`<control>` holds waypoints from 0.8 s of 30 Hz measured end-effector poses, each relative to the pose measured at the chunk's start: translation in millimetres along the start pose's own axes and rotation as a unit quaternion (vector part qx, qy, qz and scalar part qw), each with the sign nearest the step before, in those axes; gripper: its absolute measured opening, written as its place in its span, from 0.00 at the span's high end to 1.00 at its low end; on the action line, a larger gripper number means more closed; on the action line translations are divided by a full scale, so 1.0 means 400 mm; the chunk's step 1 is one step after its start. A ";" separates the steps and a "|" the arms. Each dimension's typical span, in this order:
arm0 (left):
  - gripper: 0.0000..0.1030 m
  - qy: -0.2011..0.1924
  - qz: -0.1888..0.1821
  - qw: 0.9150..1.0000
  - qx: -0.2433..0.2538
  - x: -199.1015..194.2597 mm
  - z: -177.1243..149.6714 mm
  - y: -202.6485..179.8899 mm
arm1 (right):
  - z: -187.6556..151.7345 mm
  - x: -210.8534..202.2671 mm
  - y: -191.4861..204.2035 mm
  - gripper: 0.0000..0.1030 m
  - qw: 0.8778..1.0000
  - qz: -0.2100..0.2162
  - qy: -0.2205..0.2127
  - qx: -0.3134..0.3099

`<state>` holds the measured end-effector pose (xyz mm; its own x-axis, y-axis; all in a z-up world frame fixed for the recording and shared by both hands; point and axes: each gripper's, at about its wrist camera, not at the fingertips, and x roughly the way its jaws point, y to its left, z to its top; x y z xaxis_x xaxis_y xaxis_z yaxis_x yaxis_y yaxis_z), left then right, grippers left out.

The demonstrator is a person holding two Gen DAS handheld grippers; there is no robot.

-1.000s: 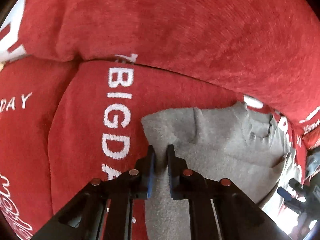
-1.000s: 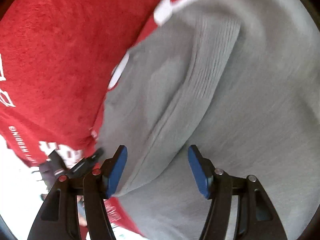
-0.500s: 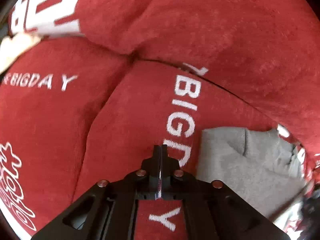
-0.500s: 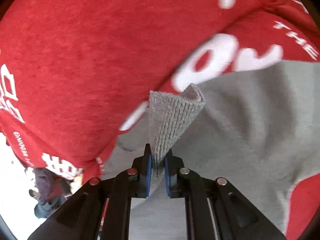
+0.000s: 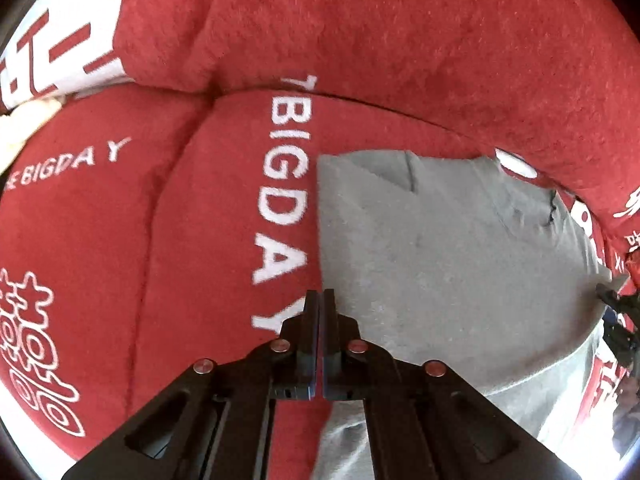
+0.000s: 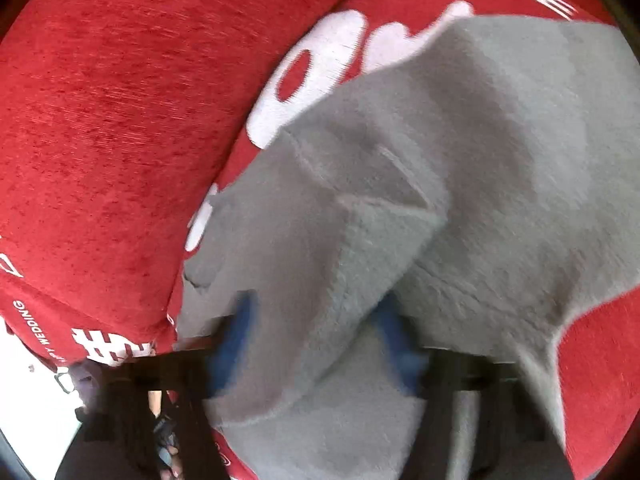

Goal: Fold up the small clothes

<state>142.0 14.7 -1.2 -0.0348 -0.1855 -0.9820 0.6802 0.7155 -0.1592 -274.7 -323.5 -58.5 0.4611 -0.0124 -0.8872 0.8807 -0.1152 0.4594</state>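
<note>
The grey knit garment (image 5: 448, 264) lies on the seat of a red sofa cover (image 5: 400, 40) printed with white lettering, its left edge running just beside the words BIGDAY (image 5: 286, 184), its far edge close under the back cushion. In the right wrist view a loose flap of the same grey garment (image 6: 360, 248) drapes over and between the blue pads (image 6: 236, 332) of the right gripper (image 6: 316, 344), whose fingers stand wide apart; the picture is blurred, so whether any fabric touches a pad cannot be told.

The likeliest trouble, judged from this, is that the flap snags on a spread finger and gets dragged out of line as the right gripper moves, spoiling the fold. The soft, plush seat also gives little support, so a crease may slump or spring open once let go. The left gripper (image 5: 320, 300) has its jaws pressed together with nothing visibly between them; if it goes for the garment's left edge this way it will only push the cloth and wrinkle it, so it would need to open first.

The left gripper points away across the seat, its tips low over the red cover, just at the garment's left edge. The right gripper points down into the heaped grey fabric, tilted, very close to it.
</note>
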 end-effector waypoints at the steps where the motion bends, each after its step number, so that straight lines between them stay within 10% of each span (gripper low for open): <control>1: 0.99 0.000 -0.004 1.000 -0.006 0.001 0.004 0.001 | -0.007 0.010 0.028 0.80 1.000 0.011 -0.001 -0.013; 5: 0.99 -0.007 -0.008 1.000 -0.016 -0.012 0.013 0.024 | -0.056 -0.010 -0.004 0.77 0.999 -0.036 0.008 -0.020; 9: 0.99 -0.006 -0.001 1.000 -0.020 -0.019 0.019 0.042 | -0.156 -0.049 -0.008 0.16 0.999 0.018 0.027 -0.036; 16: 0.99 0.005 0.012 0.999 -0.040 -0.055 -0.021 0.096 | -0.442 0.208 0.198 0.17 0.964 0.169 0.197 -0.065; 24: 0.99 0.017 0.016 0.995 -0.096 -0.064 -0.136 0.191 | -0.507 0.413 0.291 0.27 0.960 0.174 0.214 -0.041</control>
<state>154.8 110.7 6.4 -0.0427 -0.1395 -0.9893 0.5295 0.8366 -0.1408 -74.1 -137.5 -142.9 0.7159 0.3759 -0.5884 0.6626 -0.1000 0.7423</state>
